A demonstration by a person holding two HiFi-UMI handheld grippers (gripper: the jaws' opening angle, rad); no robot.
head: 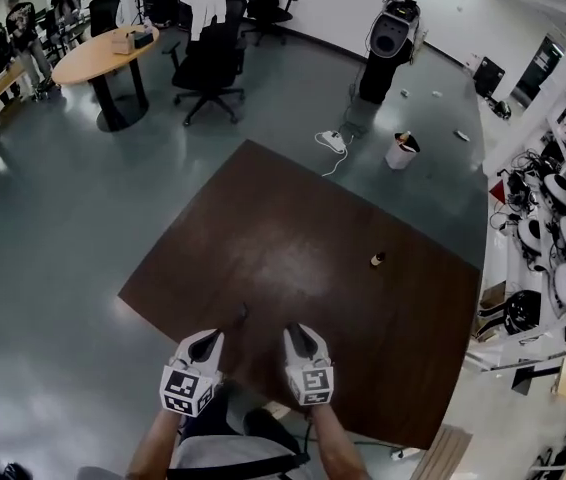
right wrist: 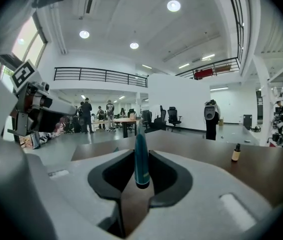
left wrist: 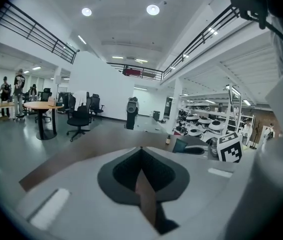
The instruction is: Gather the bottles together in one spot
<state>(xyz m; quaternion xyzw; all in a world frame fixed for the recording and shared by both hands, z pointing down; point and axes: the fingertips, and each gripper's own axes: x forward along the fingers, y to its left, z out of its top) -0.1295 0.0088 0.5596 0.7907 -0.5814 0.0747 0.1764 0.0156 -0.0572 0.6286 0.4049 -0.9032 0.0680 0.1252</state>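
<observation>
Both forearms reach forward, grippers side by side over the near edge of the dark brown wooden table [head: 263, 218]. The left gripper [left wrist: 141, 148] has its jaws pressed together, empty. Only the right gripper's [right wrist: 141, 154] own view shows it pinching a slim teal bottle [right wrist: 141, 166]. A small amber bottle [head: 377, 259] stands well apart.

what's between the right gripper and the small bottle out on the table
Only bare brown table; the head view shows that stretch from the right gripper to the small bottle.

dark-capped amber bottle [head: 377, 259] stands upright on table [head: 263, 228]; slim teal bottle [right wrist: 141, 165] upright in right gripper [right wrist: 141, 153]
</observation>
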